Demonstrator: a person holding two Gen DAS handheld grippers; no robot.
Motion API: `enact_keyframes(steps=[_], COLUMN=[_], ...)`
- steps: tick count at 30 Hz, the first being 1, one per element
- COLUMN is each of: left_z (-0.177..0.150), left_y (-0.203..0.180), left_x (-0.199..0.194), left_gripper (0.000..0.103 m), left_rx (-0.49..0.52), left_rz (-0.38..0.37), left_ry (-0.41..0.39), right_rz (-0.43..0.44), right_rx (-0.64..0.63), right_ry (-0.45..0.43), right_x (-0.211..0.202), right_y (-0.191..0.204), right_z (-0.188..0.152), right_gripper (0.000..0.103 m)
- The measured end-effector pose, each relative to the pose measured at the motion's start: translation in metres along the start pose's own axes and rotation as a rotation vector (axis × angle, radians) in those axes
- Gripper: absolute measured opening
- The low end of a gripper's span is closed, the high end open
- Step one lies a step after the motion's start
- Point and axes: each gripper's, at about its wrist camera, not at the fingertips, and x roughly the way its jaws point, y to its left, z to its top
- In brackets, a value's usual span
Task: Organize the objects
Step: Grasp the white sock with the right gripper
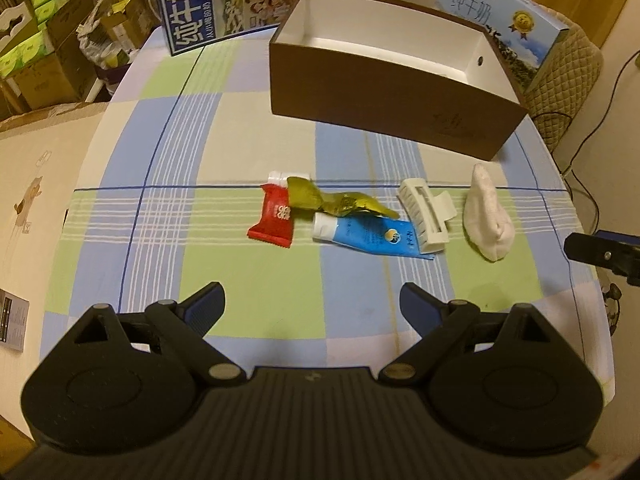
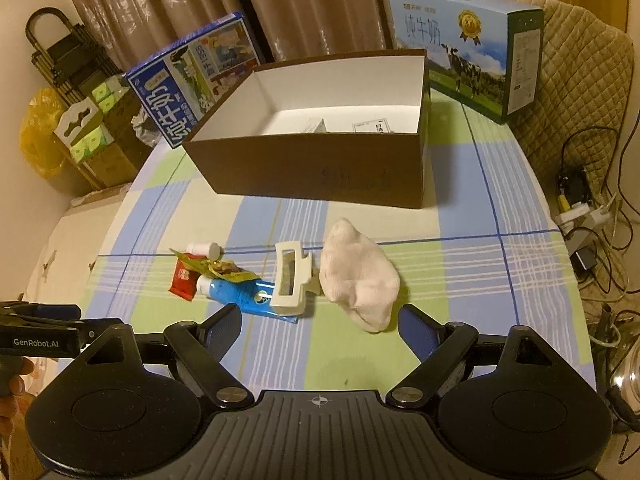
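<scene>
Checked cloth in blue, green and cream squares covers the desk [image 1: 168, 128], with curtains and 2 milk cartons behind it. At the back stands an open brown box [image 2: 304, 168] with a white lining, and some paper items lie on its floor. In front of the box, a row of small items lies on the cloth: a red sachet [image 1: 274, 216], a crumpled yellow-green wrapper [image 1: 320, 200] lying partly over it, a blue tube with a white cap [image 1: 368, 236], a white hair claw clip [image 1: 426, 216] resting on the tube's flat end, and a folded pale pink sock [image 2: 360, 280] just beside the clip. The left gripper [image 1: 312, 308] hangs above bare cloth in front of the tube, its fingers spread wide and holding nothing. The right gripper [image 2: 320, 324] hangs just in front of the clip and sock, also spread wide and empty. The likely step is picking items up to put in the box. To do it well, each gripper should take 1 item at a time: the right could lower over the sock, pinching the thick fold, while the left takes the wrapper off the pile first, since it overlaps the sachet. The sock looks soft and will compress; the clip looks rigid and may slide off the tube if nudged.
</scene>
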Motion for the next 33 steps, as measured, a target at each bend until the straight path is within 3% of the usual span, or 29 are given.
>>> enact_keyframes(steps=[19, 33], left_z=[0.002, 0.009], left_y=[0.01, 0.021], left_x=[0.021, 0.044], left_gripper=[0.092, 0.092], left_rx=[-0.004, 0.002], left_rz=[0.012, 0.013], left_ry=[-0.023, -0.021], right_rz=[-0.014, -0.085], right_rx=[-0.055, -0.125], right_ry=[-0.012, 0.022], right_x=[0.029, 0.077], right_y=[-0.006, -0.006], right_z=[-0.005, -0.007], right_gripper=[0.076, 0.075])
